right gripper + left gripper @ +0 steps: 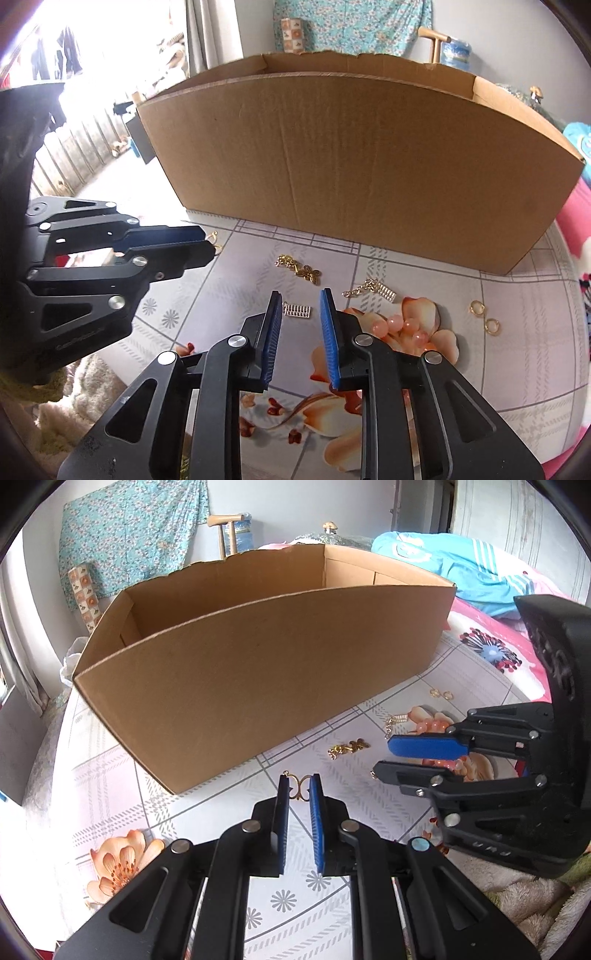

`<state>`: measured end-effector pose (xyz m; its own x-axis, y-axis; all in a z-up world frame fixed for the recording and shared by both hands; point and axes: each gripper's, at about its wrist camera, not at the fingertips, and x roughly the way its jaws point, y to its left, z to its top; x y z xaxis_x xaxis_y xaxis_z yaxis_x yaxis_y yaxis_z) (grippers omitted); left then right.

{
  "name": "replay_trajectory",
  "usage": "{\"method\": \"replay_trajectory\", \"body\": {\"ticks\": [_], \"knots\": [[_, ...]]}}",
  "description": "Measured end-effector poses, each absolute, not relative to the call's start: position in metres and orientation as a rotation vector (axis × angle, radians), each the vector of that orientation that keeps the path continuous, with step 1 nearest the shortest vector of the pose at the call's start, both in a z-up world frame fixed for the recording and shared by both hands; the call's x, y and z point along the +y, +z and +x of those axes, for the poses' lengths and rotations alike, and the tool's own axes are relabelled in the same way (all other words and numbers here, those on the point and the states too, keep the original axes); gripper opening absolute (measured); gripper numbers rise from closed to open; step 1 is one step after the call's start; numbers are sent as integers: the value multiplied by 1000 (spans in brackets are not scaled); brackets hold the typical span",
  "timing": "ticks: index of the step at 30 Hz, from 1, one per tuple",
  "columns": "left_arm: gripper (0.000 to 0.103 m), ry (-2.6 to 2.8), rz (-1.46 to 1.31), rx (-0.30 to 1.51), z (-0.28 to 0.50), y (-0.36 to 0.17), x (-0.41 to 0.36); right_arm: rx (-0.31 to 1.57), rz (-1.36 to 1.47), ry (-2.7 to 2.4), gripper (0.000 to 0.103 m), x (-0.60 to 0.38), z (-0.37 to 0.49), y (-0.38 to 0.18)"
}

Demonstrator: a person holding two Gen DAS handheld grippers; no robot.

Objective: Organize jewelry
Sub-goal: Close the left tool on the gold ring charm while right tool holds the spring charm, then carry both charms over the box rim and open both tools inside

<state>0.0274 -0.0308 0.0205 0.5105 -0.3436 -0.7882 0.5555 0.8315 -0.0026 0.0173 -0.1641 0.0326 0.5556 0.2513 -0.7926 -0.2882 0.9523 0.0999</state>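
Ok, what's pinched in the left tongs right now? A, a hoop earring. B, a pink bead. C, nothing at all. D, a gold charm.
D: a gold charm with curled scrollwork sits gripped between the tips of the left tongs.

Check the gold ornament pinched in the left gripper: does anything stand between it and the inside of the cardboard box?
Only the near wall of the cardboard box, standing upright just beyond the gold ornament in the left gripper. The box's top is open, and nothing else visible blocks the way.
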Motion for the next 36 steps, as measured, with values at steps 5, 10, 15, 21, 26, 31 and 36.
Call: {"method": "replay_trajectory", "body": {"ticks": [5, 10, 15, 21, 26, 31, 36], "knots": [[11, -549, 237, 881, 28, 18, -25, 940, -100, 273, 22, -151, 19, 32], [11, -549, 218, 878, 29, 17, -18, 955, -107, 240, 15, -140, 20, 33], [11, -549, 205, 874, 27, 16, -14, 963, -109, 229, 13, -134, 18, 35], [11, -549, 194, 862, 24, 19, -9, 974, -87, 229, 12, -137, 17, 42], [10, -547, 190, 835, 17, 28, -7, 947, -85, 230, 12, -144, 10, 49], [11, -552, 179, 781, 2, 51, -3, 872, -86, 235, 12, -149, -4, 77], [11, -566, 197, 667, -13, 88, -3, 720, -132, 252, 12, -149, -19, 118]]}}
